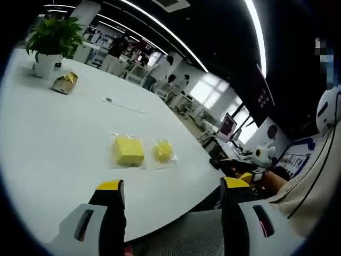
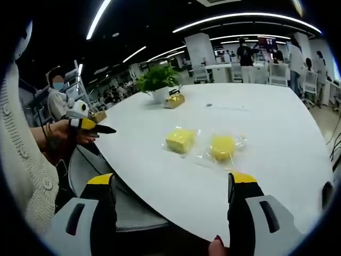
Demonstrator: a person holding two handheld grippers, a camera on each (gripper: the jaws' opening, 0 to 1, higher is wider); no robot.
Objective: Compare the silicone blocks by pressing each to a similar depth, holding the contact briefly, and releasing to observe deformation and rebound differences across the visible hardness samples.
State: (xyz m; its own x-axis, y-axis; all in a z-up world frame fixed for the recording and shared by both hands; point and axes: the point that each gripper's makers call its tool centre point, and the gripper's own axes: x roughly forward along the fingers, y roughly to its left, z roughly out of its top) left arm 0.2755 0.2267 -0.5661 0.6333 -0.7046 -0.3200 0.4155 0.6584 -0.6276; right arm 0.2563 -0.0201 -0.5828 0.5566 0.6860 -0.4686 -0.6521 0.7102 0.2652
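On the white table (image 2: 277, 133), two yellow silicone samples lie side by side, each sealed in its own clear plastic bag: a square block (image 2: 180, 140) and, just beside it, a rounder block (image 2: 222, 146). No writing on the bags can be read. Beyond them, toward the far edge of the table, a potted plant (image 2: 158, 81) stands in a white pot with a small gold packet (image 2: 174, 100) next to it. The left gripper (image 1: 173, 186) and right gripper (image 2: 173, 181) both hover short of the table's near edge, jaws spread wide, holding nothing.
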